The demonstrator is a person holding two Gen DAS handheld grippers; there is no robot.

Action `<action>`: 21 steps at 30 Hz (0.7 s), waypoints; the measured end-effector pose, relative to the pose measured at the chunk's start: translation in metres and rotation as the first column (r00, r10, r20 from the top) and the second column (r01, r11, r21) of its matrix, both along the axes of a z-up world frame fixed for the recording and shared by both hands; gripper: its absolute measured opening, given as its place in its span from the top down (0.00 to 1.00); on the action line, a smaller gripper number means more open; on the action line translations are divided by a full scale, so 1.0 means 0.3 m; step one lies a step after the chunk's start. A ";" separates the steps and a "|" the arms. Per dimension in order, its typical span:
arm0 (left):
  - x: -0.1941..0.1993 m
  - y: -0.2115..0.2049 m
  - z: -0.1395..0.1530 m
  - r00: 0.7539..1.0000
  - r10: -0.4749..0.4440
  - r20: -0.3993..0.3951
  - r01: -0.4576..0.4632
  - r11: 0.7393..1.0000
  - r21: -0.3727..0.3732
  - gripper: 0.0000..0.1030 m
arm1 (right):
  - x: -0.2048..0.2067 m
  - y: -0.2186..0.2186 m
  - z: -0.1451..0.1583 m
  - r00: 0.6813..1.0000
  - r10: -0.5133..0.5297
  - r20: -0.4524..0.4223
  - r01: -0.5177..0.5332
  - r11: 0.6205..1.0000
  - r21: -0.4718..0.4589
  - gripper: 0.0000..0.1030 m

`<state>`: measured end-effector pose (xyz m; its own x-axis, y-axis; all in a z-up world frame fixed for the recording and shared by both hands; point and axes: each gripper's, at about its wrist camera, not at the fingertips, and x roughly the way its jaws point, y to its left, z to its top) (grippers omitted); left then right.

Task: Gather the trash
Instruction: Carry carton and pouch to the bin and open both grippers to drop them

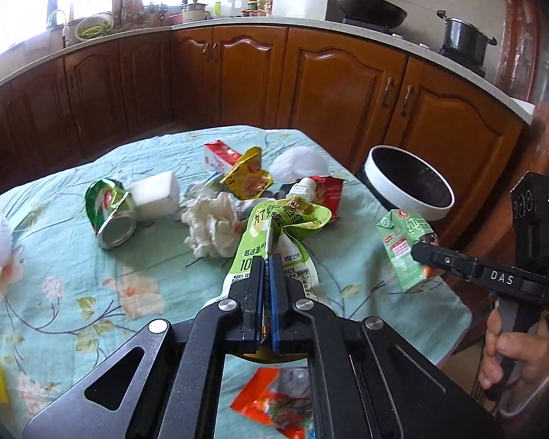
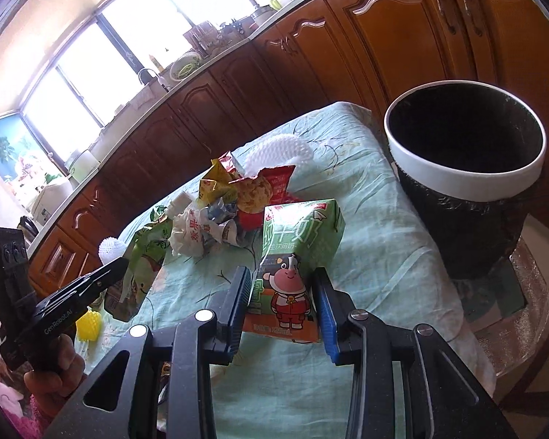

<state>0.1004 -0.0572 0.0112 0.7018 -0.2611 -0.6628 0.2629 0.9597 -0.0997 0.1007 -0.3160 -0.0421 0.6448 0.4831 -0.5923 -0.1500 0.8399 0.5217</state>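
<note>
Pinched flat between the blue pads of my left claw (image 1: 266, 260) is the lower end of a light green, crumpled plastic drink pouch with a white spout (image 1: 274, 234); the jaws are all but closed, with only the film between them. Ahead of the tips the pouch runs up over a crumpled white tissue wad (image 1: 212, 226), and further ahead to the left a dented green metal can (image 1: 109, 212) lies on its side on the pale blue flowered tablecloth (image 1: 91, 292). Off to my right the white-rimmed black waste bin (image 1: 408, 182) stands at the table's edge.

From the right wrist, my right claw (image 2: 282, 289) straddles a small green milk carton printed with a cartoon cow (image 2: 294, 267). The jaws stand about carton-wide; whether the pads press its sides or only flank them I cannot tell. Ahead and to the right, well apart from the tips, the bin (image 2: 465, 183) gapes open and looks empty.

I judge this the pick-up step for two pieces at once. Next each claw should lift clear of the cloth, swing over the rim and release, minding that the limp pouch may snag the tissue.
</note>
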 end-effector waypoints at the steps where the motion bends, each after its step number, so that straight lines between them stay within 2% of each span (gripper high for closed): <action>1: 0.005 -0.018 0.005 1.000 -0.015 0.001 0.015 1.000 -0.008 0.98 | -0.001 -0.015 0.005 1.000 -0.011 0.003 0.011 1.000 -0.001 0.65; 11: 0.122 -0.223 0.039 0.991 -0.131 -0.005 0.131 0.991 -0.026 0.98 | 0.023 -0.187 0.050 0.991 -0.130 0.033 0.130 0.991 -0.020 0.65; 21: 0.267 -0.490 0.067 0.967 -0.255 -0.011 0.255 0.967 -0.006 0.98 | 0.106 -0.362 0.094 0.969 -0.242 0.058 0.246 0.967 -0.070 0.65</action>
<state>0.1804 -0.2043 0.0313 0.6044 -0.4332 -0.6686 0.4973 0.8608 -0.1081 0.1323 -0.4244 -0.0140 0.7663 0.2627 -0.5863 0.0406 0.8910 0.4523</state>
